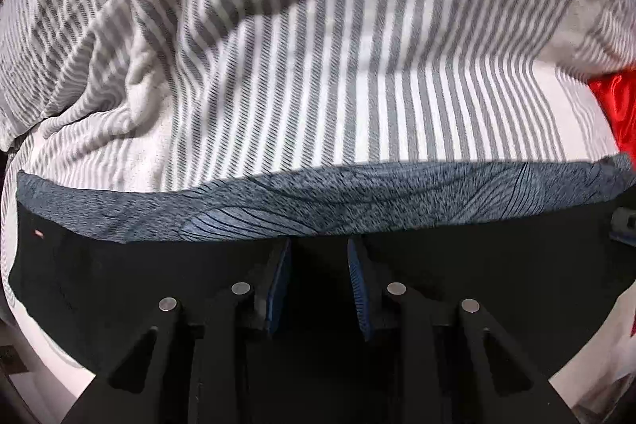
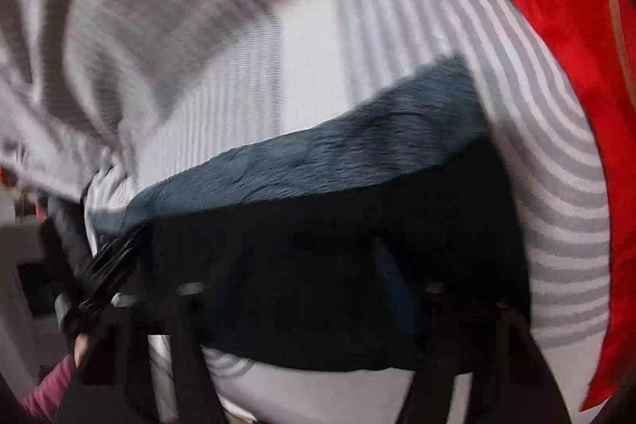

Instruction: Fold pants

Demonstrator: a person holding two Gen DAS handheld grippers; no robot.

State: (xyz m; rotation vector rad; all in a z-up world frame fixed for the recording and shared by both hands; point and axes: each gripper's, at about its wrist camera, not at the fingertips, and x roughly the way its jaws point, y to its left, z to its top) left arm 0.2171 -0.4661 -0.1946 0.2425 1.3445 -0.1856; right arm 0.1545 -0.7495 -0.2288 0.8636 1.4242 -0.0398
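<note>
The pants are black with a blue-grey patterned waistband (image 1: 318,197) and lie on a grey-and-white striped bedspread (image 1: 318,66). In the left wrist view my left gripper (image 1: 318,265) is open, its blue-padded fingers (image 1: 278,281) apart and low over the black cloth just short of the band. In the right wrist view, which is blurred, the pants (image 2: 318,245) fill the lower middle with the band (image 2: 318,161) along their top. My right gripper's fingers are dark shapes lost against the black cloth, so its state is unclear. The left gripper (image 2: 103,265) shows at the left edge.
A red cloth (image 1: 616,106) lies at the right on the bedspread and also runs down the right side of the right wrist view (image 2: 556,26). The bedspread is rumpled into folds at the left (image 1: 99,74). A hand in a pink sleeve (image 2: 51,384) shows at bottom left.
</note>
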